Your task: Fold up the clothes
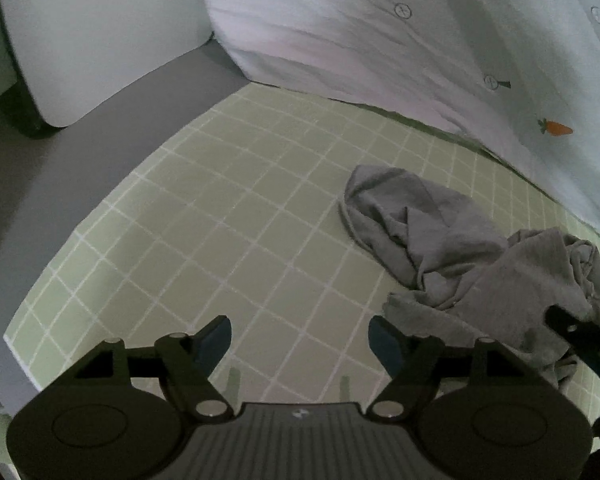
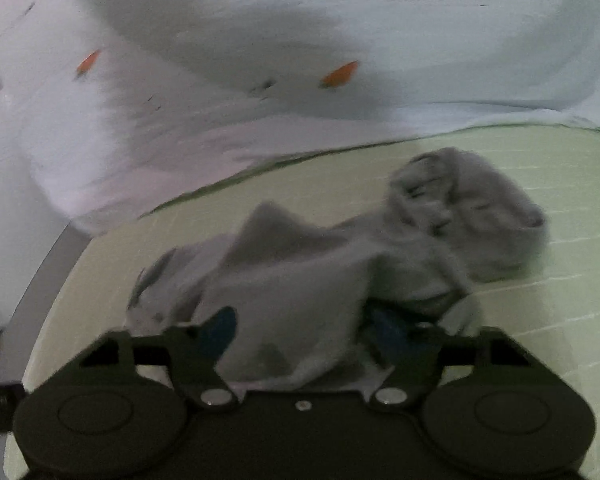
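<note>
A crumpled grey garment (image 1: 452,248) lies bunched on the green checked mat (image 1: 228,216), toward the mat's right side in the left wrist view, near the edge of a white quilt printed with small carrots (image 1: 556,128). In the right wrist view the same grey garment (image 2: 340,264) fills the middle of the frame, blurred, with one rounded fold at its far end and a flap reaching back between the fingers. The right gripper (image 2: 300,330) has its fingers spread wide, with cloth lying between and over the blue pads (image 2: 220,328); whether the pads press on it cannot be told. The left gripper (image 1: 300,338) is spread wide too, holding nothing, over bare mat just beside the garment's near edge. A white pillow (image 1: 332,28) rests beyond the mat, and a grey surface (image 1: 80,168) borders the mat's left side.
</note>
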A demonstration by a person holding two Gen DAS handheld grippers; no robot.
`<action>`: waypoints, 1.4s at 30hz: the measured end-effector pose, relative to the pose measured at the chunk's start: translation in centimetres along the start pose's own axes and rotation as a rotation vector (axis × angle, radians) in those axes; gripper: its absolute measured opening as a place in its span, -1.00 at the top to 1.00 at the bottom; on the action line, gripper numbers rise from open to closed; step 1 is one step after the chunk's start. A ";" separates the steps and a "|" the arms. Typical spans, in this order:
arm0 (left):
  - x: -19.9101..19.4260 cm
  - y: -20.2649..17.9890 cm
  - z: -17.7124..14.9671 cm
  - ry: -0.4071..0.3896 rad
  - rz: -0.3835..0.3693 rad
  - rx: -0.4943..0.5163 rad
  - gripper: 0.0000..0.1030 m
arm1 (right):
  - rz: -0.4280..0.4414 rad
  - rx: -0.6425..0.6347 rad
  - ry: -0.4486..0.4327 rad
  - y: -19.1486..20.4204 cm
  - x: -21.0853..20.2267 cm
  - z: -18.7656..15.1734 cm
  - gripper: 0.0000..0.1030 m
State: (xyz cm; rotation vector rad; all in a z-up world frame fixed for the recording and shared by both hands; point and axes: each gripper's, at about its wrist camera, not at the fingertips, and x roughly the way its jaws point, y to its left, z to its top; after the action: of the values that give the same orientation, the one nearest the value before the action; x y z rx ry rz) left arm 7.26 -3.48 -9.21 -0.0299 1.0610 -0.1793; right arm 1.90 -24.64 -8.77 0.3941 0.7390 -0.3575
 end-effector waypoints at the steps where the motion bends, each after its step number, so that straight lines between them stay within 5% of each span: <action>1: -0.3 0.2 -0.2 -0.005 0.001 0.001 -0.48 | 0.003 -0.014 0.013 0.4 0.2 -0.2 0.04; 6: -1.6 1.4 -0.8 -0.018 0.004 -0.018 -0.49 | 0.006 -0.059 0.031 1.4 0.3 -0.7 0.87; 15: -2.1 0.8 -1.8 -0.011 -0.009 -0.010 -0.49 | -0.045 -0.112 -0.065 -0.9 -2.7 -0.8 0.94; 27: -3.0 -4.7 -3.7 0.014 -0.059 0.099 -0.49 | -0.289 -0.001 -0.173 -12.0 -5.7 1.2 0.94; 30: -2.9 -5.7 -4.3 0.030 -0.063 0.108 -0.49 | -0.345 0.038 -0.180 -15.0 -5.7 1.7 0.86; 33: -2.6 -6.2 -4.6 0.053 -0.086 0.081 -0.49 | -0.333 0.095 -0.152 -16.3 -5.5 0.9 0.22; 38: -1.5 -7.1 -4.3 0.083 -0.125 -0.001 -0.58 | -0.175 0.216 -0.037 -18.0 -4.3 -0.5 -0.34; 42: 0.0 -8.6 -4.2 0.109 -0.146 -0.021 -0.58 | -0.093 0.302 0.075 -18.4 -2.9 -1.3 -0.47</action>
State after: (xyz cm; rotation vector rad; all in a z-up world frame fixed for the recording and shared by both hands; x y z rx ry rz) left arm 2.44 -11.70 -10.28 -0.1177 1.1699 -0.3043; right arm -9.01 -39.50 -11.64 0.6621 0.7796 -0.5468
